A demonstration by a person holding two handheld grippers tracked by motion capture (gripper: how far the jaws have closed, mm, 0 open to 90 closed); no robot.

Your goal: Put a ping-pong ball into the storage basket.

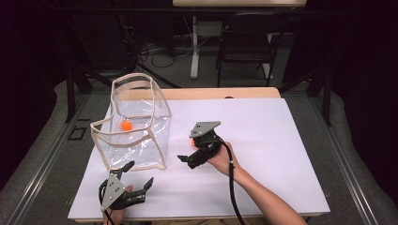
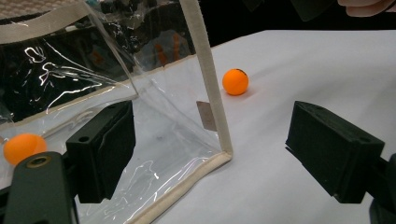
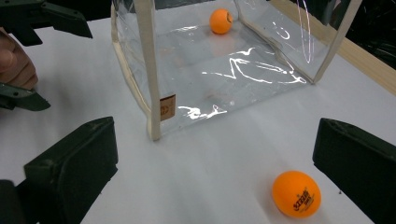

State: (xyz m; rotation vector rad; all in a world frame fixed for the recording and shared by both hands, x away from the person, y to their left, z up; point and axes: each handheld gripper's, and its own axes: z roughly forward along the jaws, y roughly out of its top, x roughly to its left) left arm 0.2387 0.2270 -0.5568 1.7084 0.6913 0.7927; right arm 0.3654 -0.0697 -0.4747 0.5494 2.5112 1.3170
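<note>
A clear plastic bag (image 1: 141, 136) with beige trim stands open-topped on the left of the white table (image 1: 272, 154). One orange ball (image 1: 126, 125) lies inside it, seen through the wall as the ball (image 2: 23, 147) and the ball (image 3: 220, 21). A second orange ball (image 3: 296, 193) rests on the table right of the bag, between the wide-apart jaws of my right gripper (image 3: 212, 163). That gripper (image 1: 188, 150) hovers low over this ball (image 1: 191, 140), open. My left gripper (image 1: 137, 174) is open near the bag's front corner (image 2: 224, 154), with the loose ball (image 2: 235, 81) beyond it.
A wooden strip (image 1: 211, 93) runs along the table's far edge. Behind it stand a dark chair (image 1: 248, 42) and a white table leg (image 1: 194, 47) among floor cables. The other hand (image 3: 16, 60) holds the left gripper's fingers (image 3: 60, 18) at that view's upper left.
</note>
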